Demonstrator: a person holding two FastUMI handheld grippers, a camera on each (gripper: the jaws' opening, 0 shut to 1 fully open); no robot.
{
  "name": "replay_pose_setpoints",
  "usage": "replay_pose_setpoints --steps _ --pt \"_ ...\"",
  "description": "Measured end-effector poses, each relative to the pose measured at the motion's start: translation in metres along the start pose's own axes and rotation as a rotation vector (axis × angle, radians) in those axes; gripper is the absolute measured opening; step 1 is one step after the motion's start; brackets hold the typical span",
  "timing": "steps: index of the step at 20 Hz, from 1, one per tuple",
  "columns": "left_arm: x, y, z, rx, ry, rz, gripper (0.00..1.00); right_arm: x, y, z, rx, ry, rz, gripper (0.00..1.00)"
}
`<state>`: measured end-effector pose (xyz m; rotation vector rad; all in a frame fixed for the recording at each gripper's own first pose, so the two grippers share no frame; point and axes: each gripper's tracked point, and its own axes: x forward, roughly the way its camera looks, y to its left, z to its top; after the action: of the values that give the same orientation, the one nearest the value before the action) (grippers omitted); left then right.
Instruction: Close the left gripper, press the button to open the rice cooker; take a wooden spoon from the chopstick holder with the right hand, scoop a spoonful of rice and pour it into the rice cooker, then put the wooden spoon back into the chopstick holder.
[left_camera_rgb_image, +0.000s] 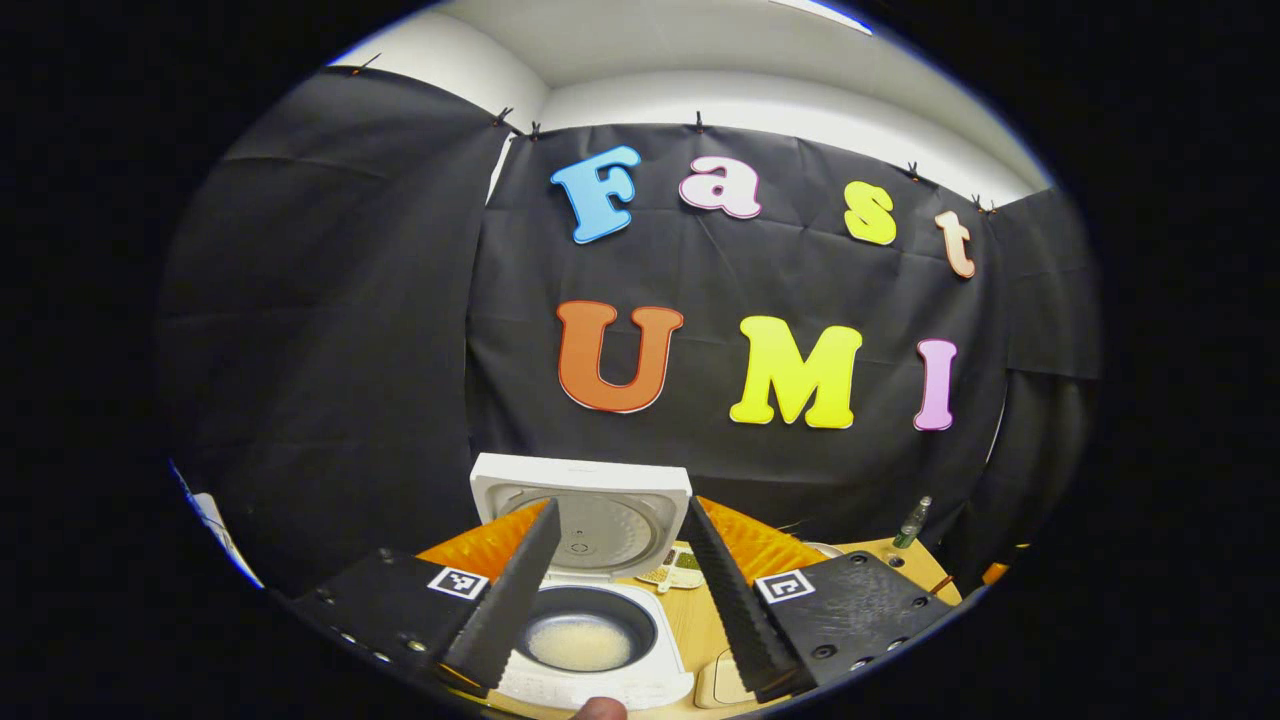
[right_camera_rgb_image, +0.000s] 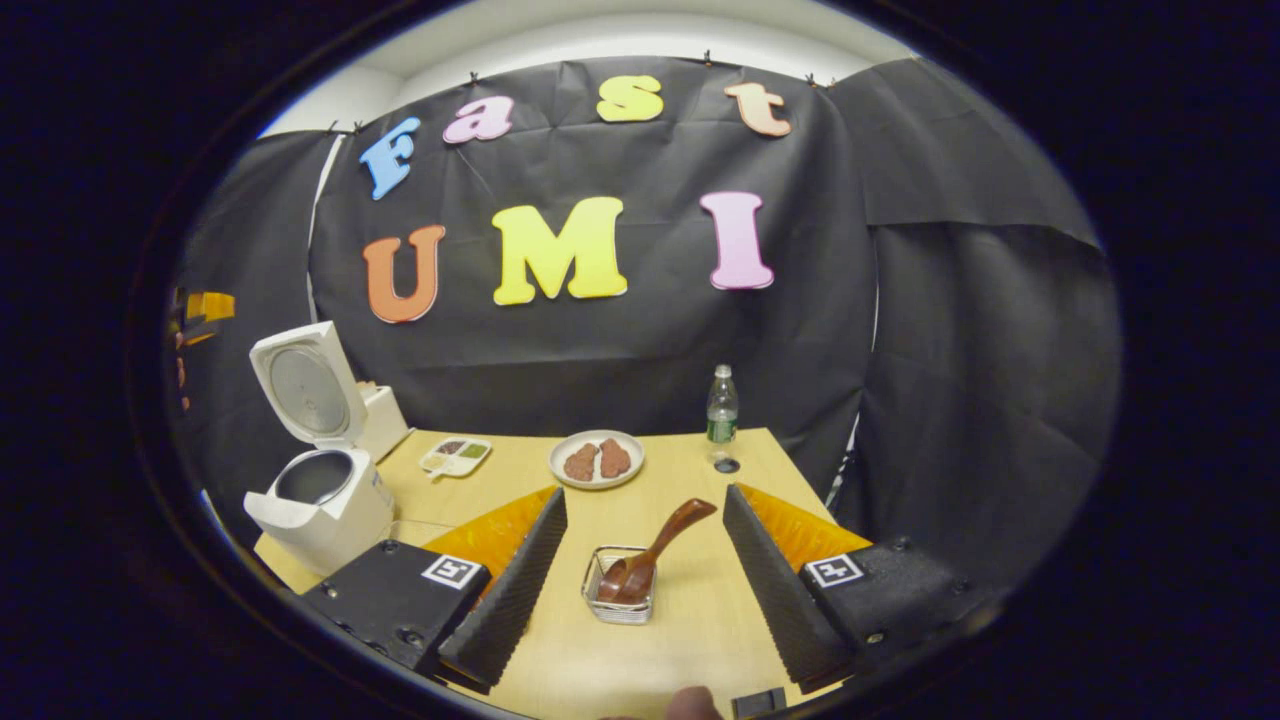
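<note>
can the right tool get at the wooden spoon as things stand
Probably yes. The right tool is open, and the wooden spoon leans in the wire holder straight ahead between its fingers, handle tilted up with nothing blocking it.

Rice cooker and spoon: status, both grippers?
Left gripper open, empty, over rice cooker. Lid up, rice in pot. Right gripper open; wooden spoon in chopstick holder. Path clear.
</note>
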<state>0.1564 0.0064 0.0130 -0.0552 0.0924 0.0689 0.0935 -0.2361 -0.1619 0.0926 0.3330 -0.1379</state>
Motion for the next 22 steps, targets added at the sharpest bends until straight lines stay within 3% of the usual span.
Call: replay_pose_setpoints --steps 1,2,3,8,12,13,15,17,19,20,22 --pt "-0.004 -0.003 0.002 0.006 -0.008 0.001 0.78 0.009 -0.003 -0.008 0.012 0.019 0.003 1.00" --pt "-0.007 -0.005 0.003 0.016 -0.013 0.005 0.95 0.017 -0.006 -0.017 0.027 0.039 0.009 1.00" --pt "-0.009 -0.006 0.001 0.023 -0.012 0.016 0.97 0.026 -0.008 -0.026 0.045 0.061 0.015 1.00" --pt "-0.023 -0.015 0.006 0.061 -0.042 0.087 0.94 0.080 -0.017 -0.063 0.114 0.160 0.060 1.00" --pt "-0.019 -0.036 0.005 0.040 -0.039 0.106 0.94 0.128 -0.022 -0.089 0.162 0.234 0.094 0.86" --pt "-0.018 -0.042 0.003 0.037 -0.033 0.111 0.94 0.136 -0.022 -0.095 0.175 0.253 0.102 0.89" --pt "-0.012 -0.048 -0.002 0.044 -0.018 0.132 0.94 0.150 -0.023 -0.103 0.194 0.274 0.123 0.83" --pt "-0.007 -0.053 -0.004 0.048 -0.010 0.147 0.94 0.158 -0.019 -0.106 0.195 0.285 0.158 0.68" --pt "-0.006 -0.060 -0.006 0.051 -0.006 0.154 0.94 0.165 -0.013 -0.110 0.197 0.300 0.188 0.63" --pt "-0.003 -0.063 -0.009 0.052 0.000 0.153 0.94 0.168 -0.012 -0.113 0.198 0.312 0.195 0.49" --pt "0.000 -0.068 -0.011 0.050 0.009 0.148 0.94 0.170 -0.013 -0.112 0.209 0.316 0.190 0.39"
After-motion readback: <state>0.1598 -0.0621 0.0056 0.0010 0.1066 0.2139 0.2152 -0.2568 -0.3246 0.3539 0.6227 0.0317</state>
